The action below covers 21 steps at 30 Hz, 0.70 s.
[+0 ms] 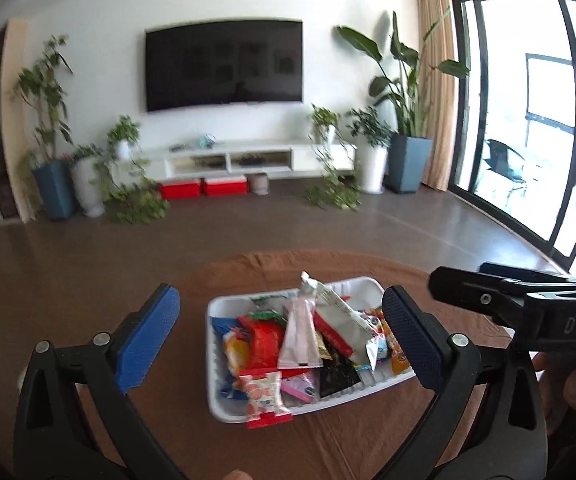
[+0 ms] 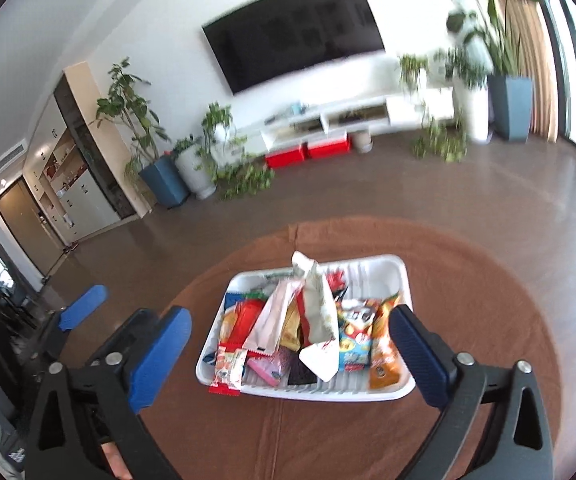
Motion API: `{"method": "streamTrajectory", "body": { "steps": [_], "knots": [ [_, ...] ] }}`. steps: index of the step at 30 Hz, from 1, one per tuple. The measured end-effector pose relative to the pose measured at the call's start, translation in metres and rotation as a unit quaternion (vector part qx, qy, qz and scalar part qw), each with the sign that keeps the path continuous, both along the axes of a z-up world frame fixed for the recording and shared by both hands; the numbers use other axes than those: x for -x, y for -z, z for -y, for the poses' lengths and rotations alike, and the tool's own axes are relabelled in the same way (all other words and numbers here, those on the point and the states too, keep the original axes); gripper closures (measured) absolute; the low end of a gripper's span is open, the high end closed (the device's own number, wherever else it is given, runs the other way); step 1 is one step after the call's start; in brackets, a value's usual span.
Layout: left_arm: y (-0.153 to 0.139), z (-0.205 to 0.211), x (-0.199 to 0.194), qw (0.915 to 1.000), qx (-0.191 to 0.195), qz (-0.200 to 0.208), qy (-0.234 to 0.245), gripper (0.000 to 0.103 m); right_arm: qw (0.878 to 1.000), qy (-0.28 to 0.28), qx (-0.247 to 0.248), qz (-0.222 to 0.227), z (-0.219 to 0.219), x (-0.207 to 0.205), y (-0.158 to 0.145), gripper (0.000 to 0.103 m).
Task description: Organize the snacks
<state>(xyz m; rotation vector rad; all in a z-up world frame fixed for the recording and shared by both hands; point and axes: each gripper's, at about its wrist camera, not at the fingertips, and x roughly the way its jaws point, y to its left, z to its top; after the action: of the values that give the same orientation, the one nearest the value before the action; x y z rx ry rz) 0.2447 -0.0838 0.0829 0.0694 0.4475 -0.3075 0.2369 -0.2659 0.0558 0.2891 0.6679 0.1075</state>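
All the bright snack packets (image 1: 307, 344) sit piled in the white plastic tray (image 2: 383, 270). Our left gripper (image 1: 284, 336) and right gripper (image 2: 288, 354) both spread wide, holding nothing. We think the job looks nearly done; next we check for strays.

round table (image 2: 467, 280), brown cloth | on it: white tray (image 2: 383, 270) of snacks

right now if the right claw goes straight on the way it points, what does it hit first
Probably the snack pile heaped in the white tray, most likely the tall white packet standing on top. The right claw is open and empty; depth is uncertain.
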Motion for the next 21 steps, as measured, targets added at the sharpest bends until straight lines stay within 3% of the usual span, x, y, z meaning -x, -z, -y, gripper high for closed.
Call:
{"method": "streamTrajectory", "body": {
  "steps": [4, 11, 16, 21],
  "knots": [
    [-0.029, -0.011, 0.055, 0.9967, -0.008, 0.06, -0.054, 0.0, 0.996, 0.021, 0.035, 0.084, -0.007, 0.046, -0.03, 0.0],
    [-0.05, -0.029, 0.115, 0.9949, 0.002, 0.061, -0.08, 0.0, 0.974, 0.044, 0.072, 0.212, -0.019, 0.129, -0.066, 0.0],
    [-0.056, -0.037, 0.147, 0.9934, -0.001, 0.067, -0.093, 0.0, 0.965, 0.05, 0.087, 0.241, -0.031, 0.167, -0.081, 0.0],
    [-0.059, -0.039, 0.167, 0.9932, -0.004, 0.049, -0.105, 0.0, 0.972, 0.032, 0.094, 0.214, -0.046, 0.184, -0.078, 0.0]
  ]
}}
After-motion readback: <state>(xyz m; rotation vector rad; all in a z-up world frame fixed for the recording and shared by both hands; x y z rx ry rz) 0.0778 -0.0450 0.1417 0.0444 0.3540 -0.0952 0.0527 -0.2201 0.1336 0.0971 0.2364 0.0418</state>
